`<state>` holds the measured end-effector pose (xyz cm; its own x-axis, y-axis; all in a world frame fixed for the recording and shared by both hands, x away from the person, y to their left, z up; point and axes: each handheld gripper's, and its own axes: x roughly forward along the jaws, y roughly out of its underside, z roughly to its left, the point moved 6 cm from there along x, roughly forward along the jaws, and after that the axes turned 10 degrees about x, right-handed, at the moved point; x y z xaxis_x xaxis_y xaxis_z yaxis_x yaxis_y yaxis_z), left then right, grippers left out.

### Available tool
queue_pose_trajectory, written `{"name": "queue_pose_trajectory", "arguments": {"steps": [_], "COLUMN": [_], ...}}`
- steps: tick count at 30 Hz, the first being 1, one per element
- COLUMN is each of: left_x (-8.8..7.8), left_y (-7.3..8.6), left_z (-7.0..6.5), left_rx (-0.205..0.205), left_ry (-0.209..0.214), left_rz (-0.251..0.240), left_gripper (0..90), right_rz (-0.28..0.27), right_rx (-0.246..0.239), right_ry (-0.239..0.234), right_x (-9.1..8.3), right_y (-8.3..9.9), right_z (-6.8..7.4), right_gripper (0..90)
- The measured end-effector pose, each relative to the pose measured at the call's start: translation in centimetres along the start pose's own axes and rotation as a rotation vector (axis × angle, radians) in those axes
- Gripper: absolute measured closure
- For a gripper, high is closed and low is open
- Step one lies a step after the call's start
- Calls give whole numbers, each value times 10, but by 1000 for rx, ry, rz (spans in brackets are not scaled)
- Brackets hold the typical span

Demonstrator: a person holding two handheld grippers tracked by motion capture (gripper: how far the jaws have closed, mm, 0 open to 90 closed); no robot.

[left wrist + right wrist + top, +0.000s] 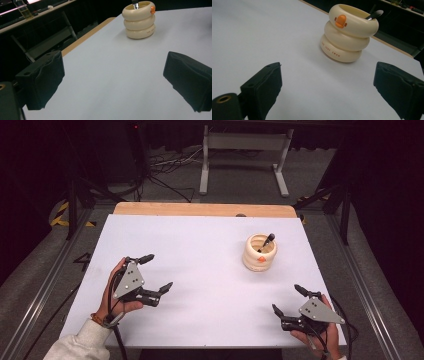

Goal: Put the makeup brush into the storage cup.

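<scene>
My left tongs (156,272) sat at about eight o'clock on the white worktop (200,265), held in my left hand (111,295), with the jaws spread wide and nothing between them. In the left gripper view the two black pads (45,80) stood far apart with only bare worktop between them.

My right tongs (289,299) were at about five o'clock, near the front edge, gripped by my right hand (320,332). They too gaped wide and held nothing; the right gripper view showed both pads (265,85) well apart over plain white surface.

The cream holder (259,252), shaped like three stacked rings, stood upright at about two o'clock on the worktop, well apart from both tongs. In the right gripper view it rose at twelve o'clock ahead of my jaws (349,33), with an orange duck-bill mark (341,21) on its top ring and small red lettering on its bottom ring. A dark-handled tool (267,241) leaned inside it, its end poking out above the rim toward one o'clock; I could not tell what kind of tool it was. In the left gripper view the holder (139,20) stood far off at about one o'clock.
</scene>
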<state>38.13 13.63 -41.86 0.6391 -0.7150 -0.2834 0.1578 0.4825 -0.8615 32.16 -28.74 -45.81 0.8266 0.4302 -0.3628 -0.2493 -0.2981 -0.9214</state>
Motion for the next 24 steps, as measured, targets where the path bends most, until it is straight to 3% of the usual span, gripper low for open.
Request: {"name": "queue_pose_trajectory", "arguments": {"steps": [8,16,21,24], "left_x": [-7,-19,-28,-31], "left_y": [20,41,54,60], "left_z": [-1,-2,1,2], "left_rx": [-44,-51,-106,-115], "left_ry": [-26,-22,-21,-36], "left_rz": [41,62,49,53], "left_gripper": [60,46,55,54], "right_rz": [6,9,9,8], "right_rx": [-6,2,1,1], "right_ry": [-3,4,6,6], "right_x": [2,1,1,1], "right_y": [1,2,2,2], "right_z": [1,-1,-1,-2], "right_gripper": [89,89,89,89]}}
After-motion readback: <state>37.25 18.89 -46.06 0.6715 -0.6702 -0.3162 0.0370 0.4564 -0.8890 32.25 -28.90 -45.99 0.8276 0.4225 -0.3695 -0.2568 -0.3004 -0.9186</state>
